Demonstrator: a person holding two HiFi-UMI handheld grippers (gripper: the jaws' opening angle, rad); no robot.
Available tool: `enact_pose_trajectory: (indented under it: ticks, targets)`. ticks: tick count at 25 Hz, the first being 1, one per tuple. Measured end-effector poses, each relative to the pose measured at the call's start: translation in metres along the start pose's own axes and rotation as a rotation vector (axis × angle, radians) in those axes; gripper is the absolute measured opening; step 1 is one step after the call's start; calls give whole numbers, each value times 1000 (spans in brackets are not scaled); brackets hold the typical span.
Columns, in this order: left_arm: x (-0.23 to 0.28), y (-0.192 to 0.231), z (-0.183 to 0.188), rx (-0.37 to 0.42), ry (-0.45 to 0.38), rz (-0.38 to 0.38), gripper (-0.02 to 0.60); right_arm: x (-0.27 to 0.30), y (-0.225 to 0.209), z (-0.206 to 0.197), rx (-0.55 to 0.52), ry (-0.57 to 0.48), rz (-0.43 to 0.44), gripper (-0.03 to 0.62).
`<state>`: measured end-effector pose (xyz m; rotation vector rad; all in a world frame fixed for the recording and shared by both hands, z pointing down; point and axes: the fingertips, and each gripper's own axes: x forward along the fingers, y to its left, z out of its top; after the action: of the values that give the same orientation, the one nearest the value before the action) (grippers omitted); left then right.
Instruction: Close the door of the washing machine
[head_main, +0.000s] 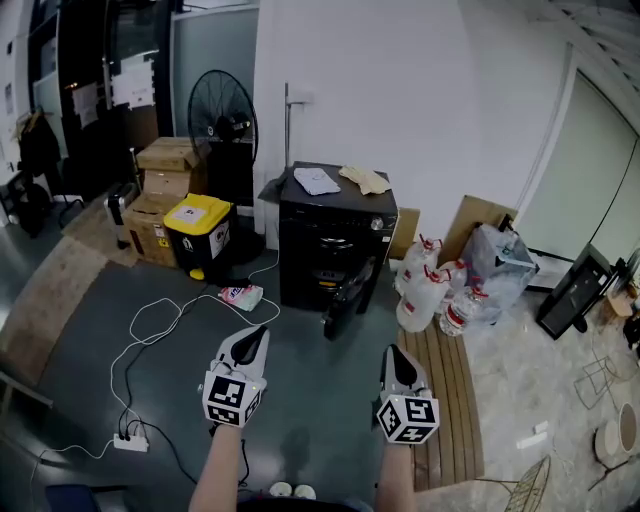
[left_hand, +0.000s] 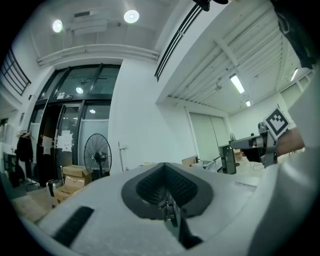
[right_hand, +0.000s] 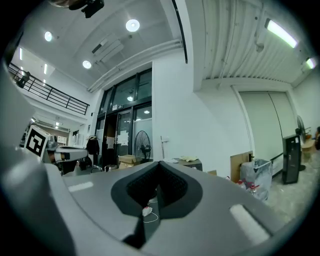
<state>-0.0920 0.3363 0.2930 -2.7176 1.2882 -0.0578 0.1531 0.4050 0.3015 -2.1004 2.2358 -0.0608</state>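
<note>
The black washing machine (head_main: 335, 230) stands against the white wall, with a paper and a cloth on its top. Its front door (head_main: 350, 293) hangs open, tilted down and outward toward the floor. Both grippers are held level in front of me, well short of the machine. My left gripper (head_main: 257, 334) (left_hand: 167, 192) is shut with nothing in it. My right gripper (head_main: 392, 353) (right_hand: 155, 192) is also shut and empty; the machine's top (right_hand: 187, 161) shows just over its jaws. Each gripper appears in the other's view, off to the side.
A standing fan (head_main: 222, 120), cardboard boxes (head_main: 165, 180) and a yellow-lidded bin (head_main: 198, 230) are left of the machine. Water bottles (head_main: 430, 290) and a plastic bag (head_main: 500, 260) are to its right. Cables and a power strip (head_main: 130, 440) lie on the floor at left, a slatted wooden board (head_main: 450, 400) at right.
</note>
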Motion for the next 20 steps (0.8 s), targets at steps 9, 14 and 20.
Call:
enact_pose_trajectory:
  ticks: [9, 14, 20]
  targets:
    - [-6, 2, -9, -8, 12, 1, -2, 3, 15, -11, -9, 9, 43, 11]
    - [-7, 3, -14, -16, 27, 2, -2, 5, 20, -9, -5, 1, 62, 11]
    - [-9, 10, -26, -28, 43, 9, -2, 11, 28, -13, 16, -21, 101, 137]
